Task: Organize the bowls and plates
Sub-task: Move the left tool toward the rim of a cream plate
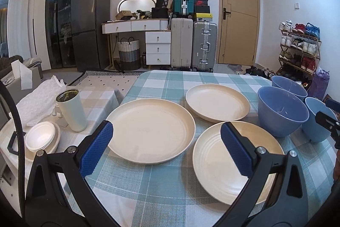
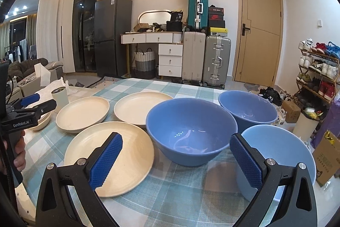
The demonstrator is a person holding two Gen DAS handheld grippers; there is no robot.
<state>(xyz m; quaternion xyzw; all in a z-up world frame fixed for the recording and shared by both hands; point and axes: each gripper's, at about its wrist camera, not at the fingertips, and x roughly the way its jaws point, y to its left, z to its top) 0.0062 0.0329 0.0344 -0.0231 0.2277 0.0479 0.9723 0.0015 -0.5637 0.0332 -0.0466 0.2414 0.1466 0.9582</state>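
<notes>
Right wrist view, three cream plates point(image 2: 109, 154), three blue bowls point(image 2: 191, 131), both claws point(image 2: 176, 159) apart

Bare checked tablecloth point(image 1: 148, 188) before the plates point(image 1: 152, 131); three crowded bowls point(image 2: 191, 131) blocking the right side.

The left gripper point(image 1: 166, 149) is held level, its blue-padded fingers point(image 1: 96, 150) spread wide with nothing between them. The right gripper point(image 2: 176, 160) is likewise held level beside it, jaws wide apart and holding nothing.
</notes>
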